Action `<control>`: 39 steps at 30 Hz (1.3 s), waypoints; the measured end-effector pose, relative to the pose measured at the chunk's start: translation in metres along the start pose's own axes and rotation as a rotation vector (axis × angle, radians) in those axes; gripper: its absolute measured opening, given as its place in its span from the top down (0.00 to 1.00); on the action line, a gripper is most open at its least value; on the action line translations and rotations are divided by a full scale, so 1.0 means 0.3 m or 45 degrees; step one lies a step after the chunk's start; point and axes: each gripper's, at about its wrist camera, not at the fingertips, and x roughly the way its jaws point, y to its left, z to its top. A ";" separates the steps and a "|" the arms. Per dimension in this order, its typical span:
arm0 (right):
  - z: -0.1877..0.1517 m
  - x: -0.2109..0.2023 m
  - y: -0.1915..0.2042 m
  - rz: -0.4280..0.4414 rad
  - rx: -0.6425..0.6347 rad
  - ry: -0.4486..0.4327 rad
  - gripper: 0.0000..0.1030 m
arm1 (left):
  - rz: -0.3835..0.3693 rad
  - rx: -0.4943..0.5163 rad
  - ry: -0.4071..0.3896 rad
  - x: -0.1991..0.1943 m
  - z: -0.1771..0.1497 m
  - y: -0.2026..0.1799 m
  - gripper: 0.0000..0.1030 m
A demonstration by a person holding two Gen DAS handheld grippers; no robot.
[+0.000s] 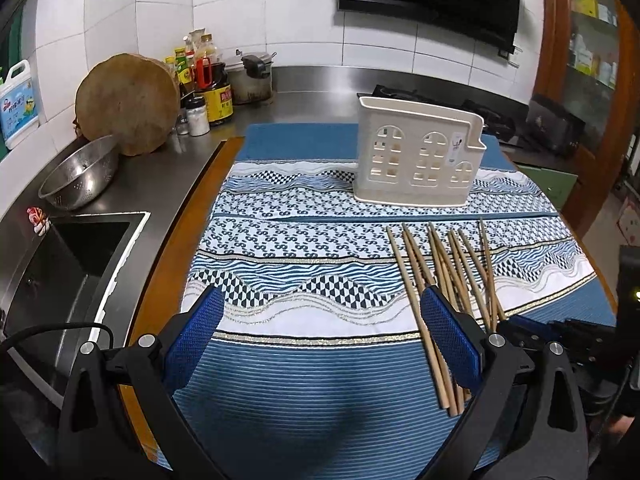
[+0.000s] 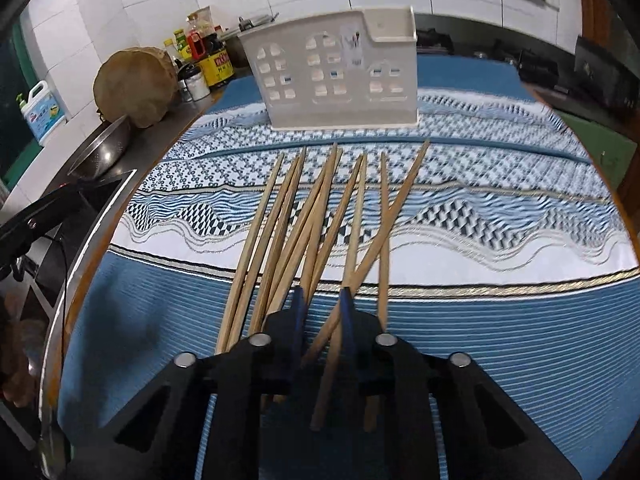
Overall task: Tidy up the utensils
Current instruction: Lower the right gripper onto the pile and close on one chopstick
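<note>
I am pinching my right gripper [image 2: 322,296] down among the wooden chopsticks [image 2: 320,216]; its blue pads are almost together with a couple of sticks running between them. My left gripper [image 1: 322,336] is hanging spread wide over bare blue cloth [image 1: 304,392], left of the chopsticks. Farther off, the white utensil holder [image 1: 416,156] is standing upright on the patterned part of the cloth.
</note>
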 end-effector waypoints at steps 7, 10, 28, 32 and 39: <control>-0.005 0.035 -0.007 -0.053 0.049 0.027 0.88 | -0.006 0.001 0.019 0.029 -0.006 0.017 0.06; -0.007 0.040 -0.012 -0.065 0.070 0.026 0.88 | -0.011 -0.003 0.028 0.041 -0.009 0.017 0.06; 0.001 0.034 -0.037 -0.092 0.089 0.019 0.93 | -0.080 0.003 0.103 0.100 -0.048 -0.018 0.06; -0.001 0.003 -0.042 -0.111 0.061 -0.012 0.93 | -0.122 0.018 0.126 0.118 -0.065 -0.053 0.07; -0.002 -0.054 -0.047 -0.116 0.021 -0.056 0.93 | -0.213 0.013 0.243 0.188 -0.112 -0.114 0.38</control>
